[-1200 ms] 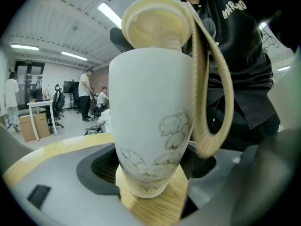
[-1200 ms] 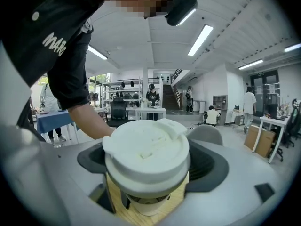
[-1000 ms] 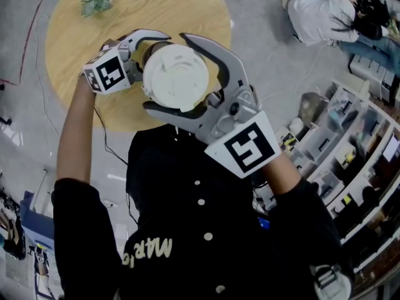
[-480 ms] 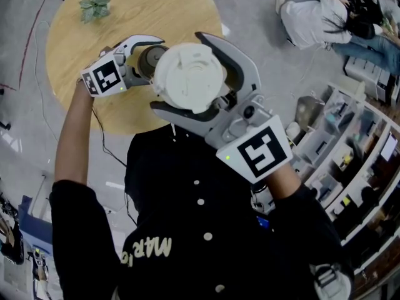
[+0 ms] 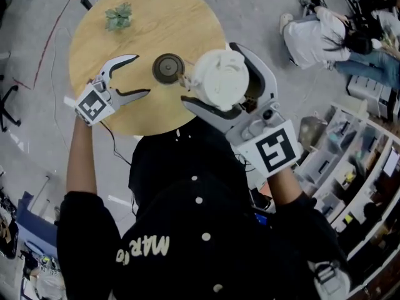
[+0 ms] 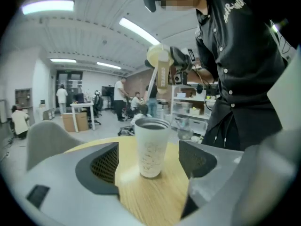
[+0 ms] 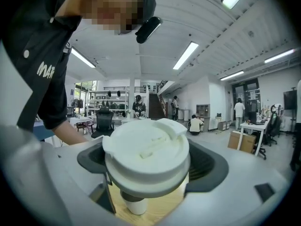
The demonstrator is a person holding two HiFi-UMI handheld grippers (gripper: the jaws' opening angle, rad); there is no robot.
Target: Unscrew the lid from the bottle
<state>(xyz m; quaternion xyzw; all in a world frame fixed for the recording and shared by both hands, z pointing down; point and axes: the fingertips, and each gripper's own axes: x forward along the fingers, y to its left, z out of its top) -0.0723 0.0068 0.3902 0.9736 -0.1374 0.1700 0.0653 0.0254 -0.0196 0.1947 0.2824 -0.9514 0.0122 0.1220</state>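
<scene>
The white bottle (image 5: 169, 68) stands upright and lidless on the round wooden table (image 5: 112, 49); in the left gripper view the bottle (image 6: 151, 147) shows its dark open rim. My right gripper (image 5: 220, 87) is shut on the white lid (image 5: 220, 79), held in the air to the right of the bottle. The lid (image 7: 146, 155) fills the right gripper view between the jaws of my right gripper (image 7: 149, 166). My left gripper (image 5: 132, 75) is open, drawn back to the left of the bottle, with the bottle a little way ahead of my left gripper (image 6: 149, 166).
A small green plant (image 5: 118, 17) sits at the table's far side. Shelving and clutter (image 5: 350, 161) stand to the right. A person (image 5: 319, 33) sits on the floor at the upper right. A cable (image 5: 115, 149) hangs off the table's near edge.
My left gripper has let go of the bottle, opened and pulled back to the left. My right gripper has carried the lid off the bottle to the right.
</scene>
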